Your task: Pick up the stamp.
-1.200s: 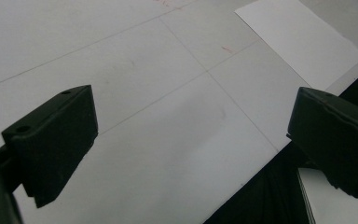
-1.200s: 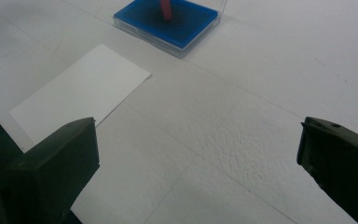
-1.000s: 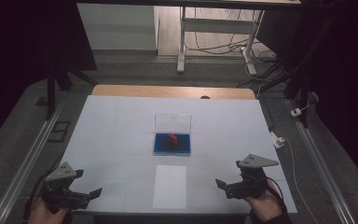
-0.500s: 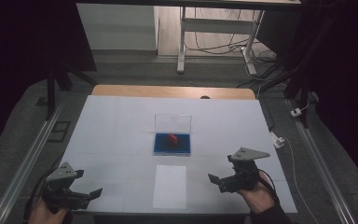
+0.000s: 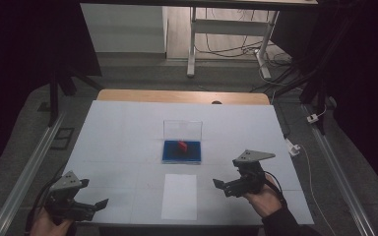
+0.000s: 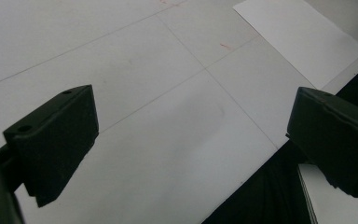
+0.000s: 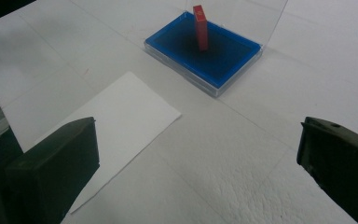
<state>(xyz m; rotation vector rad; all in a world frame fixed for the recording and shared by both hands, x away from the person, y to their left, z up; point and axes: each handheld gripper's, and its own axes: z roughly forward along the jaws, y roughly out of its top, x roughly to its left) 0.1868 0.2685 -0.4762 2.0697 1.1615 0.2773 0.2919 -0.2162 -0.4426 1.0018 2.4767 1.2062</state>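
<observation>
A blue tray (image 5: 182,151) (image 7: 223,56) with a clear upright lid (image 5: 182,130) sits mid-table. A small red block (image 5: 182,145) (image 7: 200,28) stands upright in it. A white sheet of paper (image 5: 179,195) (image 7: 116,116) (image 6: 303,39) lies in front of the tray. My right gripper (image 5: 222,187) (image 7: 198,163) hovers open right of the paper, its jaws pointing left toward the tray, nothing between them. My left gripper (image 5: 100,204) (image 6: 191,140) is open at the table's near left corner over bare white surface.
The white table cover (image 5: 128,132) ends at a wooden strip (image 5: 177,96) at the back. Metal rails (image 5: 34,157) run along both sides. Beyond the table stand a frame's legs (image 5: 192,44), with cables (image 5: 305,118) at the right. The front edge lies close under my left gripper.
My right gripper has moved forward and left, up the table toward the paper and tray. The left gripper has stayed in place.
</observation>
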